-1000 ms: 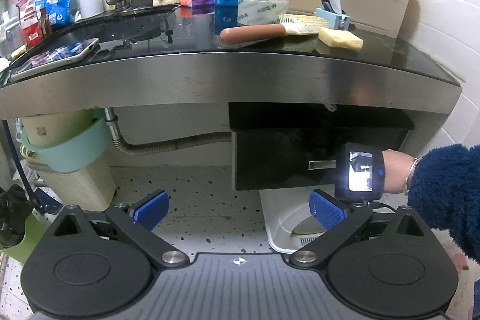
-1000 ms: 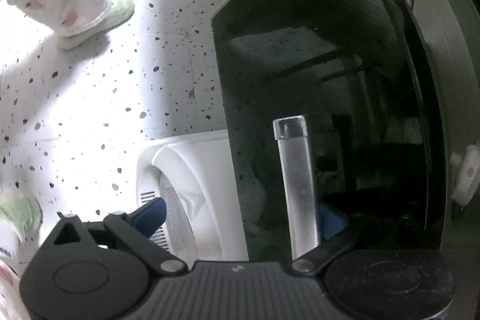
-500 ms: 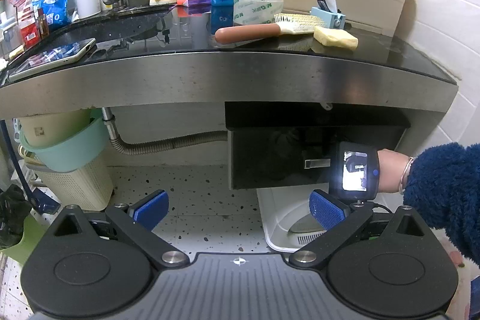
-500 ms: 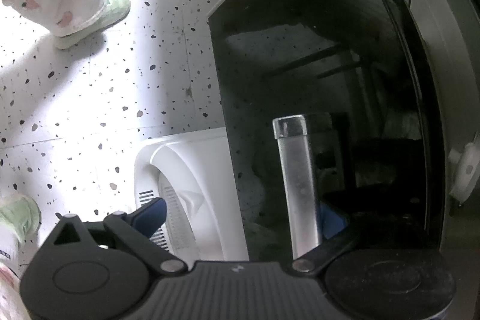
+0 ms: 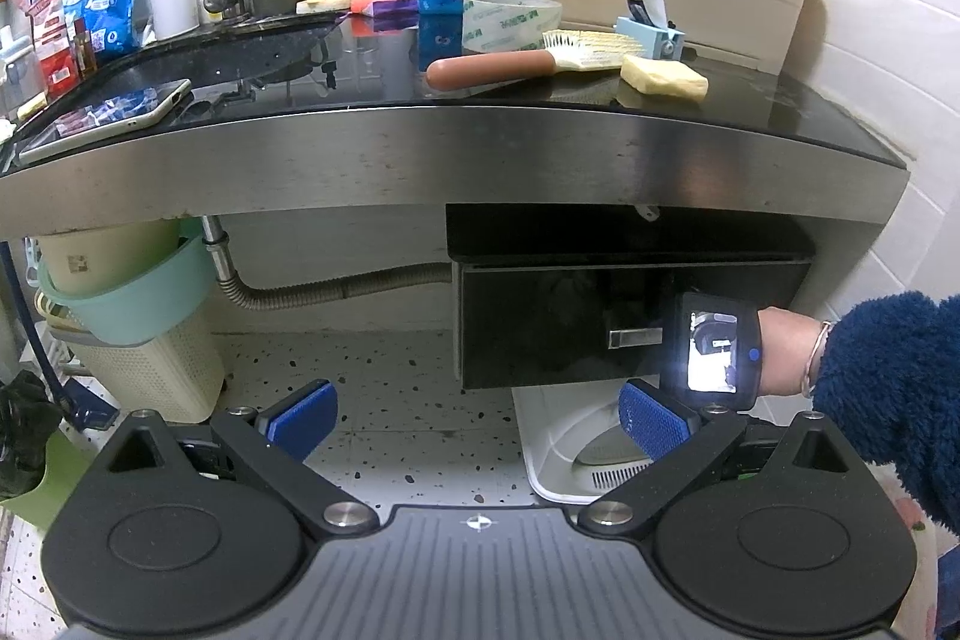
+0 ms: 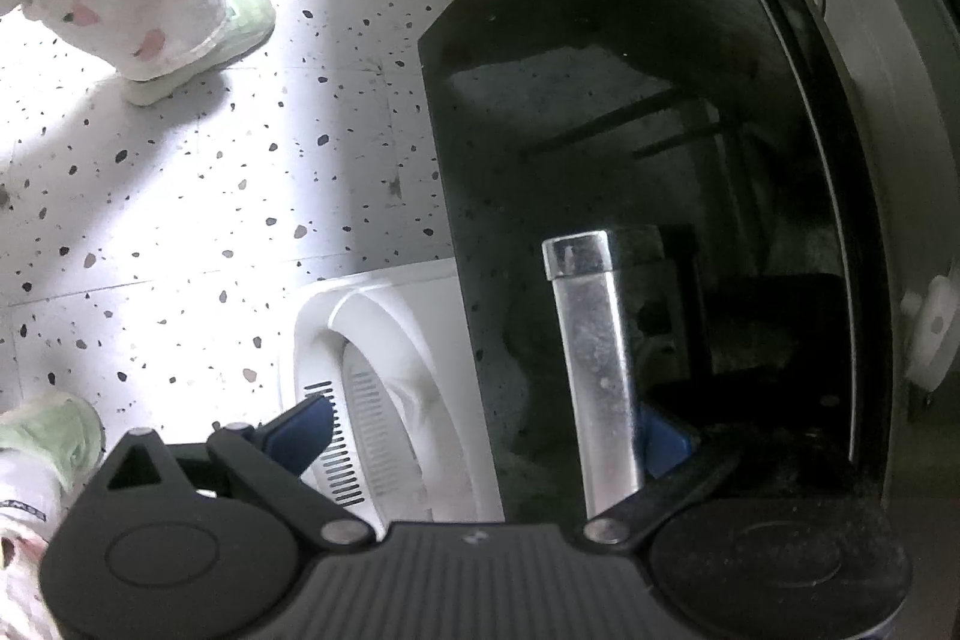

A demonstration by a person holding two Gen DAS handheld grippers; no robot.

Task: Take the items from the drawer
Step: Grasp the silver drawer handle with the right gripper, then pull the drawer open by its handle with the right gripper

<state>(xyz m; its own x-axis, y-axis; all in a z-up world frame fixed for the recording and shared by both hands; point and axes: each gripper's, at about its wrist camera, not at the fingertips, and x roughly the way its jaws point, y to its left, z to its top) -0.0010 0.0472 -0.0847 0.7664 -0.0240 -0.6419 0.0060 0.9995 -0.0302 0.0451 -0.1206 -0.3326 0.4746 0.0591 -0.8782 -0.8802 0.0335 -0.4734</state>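
Note:
A black drawer hangs under the steel-edged counter, with a silver bar handle. Its front stands slightly out from the cabinet. My left gripper is open and empty, held back from the drawer and low. In the right wrist view my right gripper is open, tilted on its side, with its right finger hooked behind the silver handle of the drawer front. The drawer's contents are hidden.
A white plastic bin sits on the speckled floor below the drawer. A flexible hose and stacked basins are at left. The counter holds tape, a brush, soap, a phone. A person's slippered feet stand nearby.
The drawer front has come out a little from the cabinet with my right gripper on its handle. The left gripper's view has shifted slightly.

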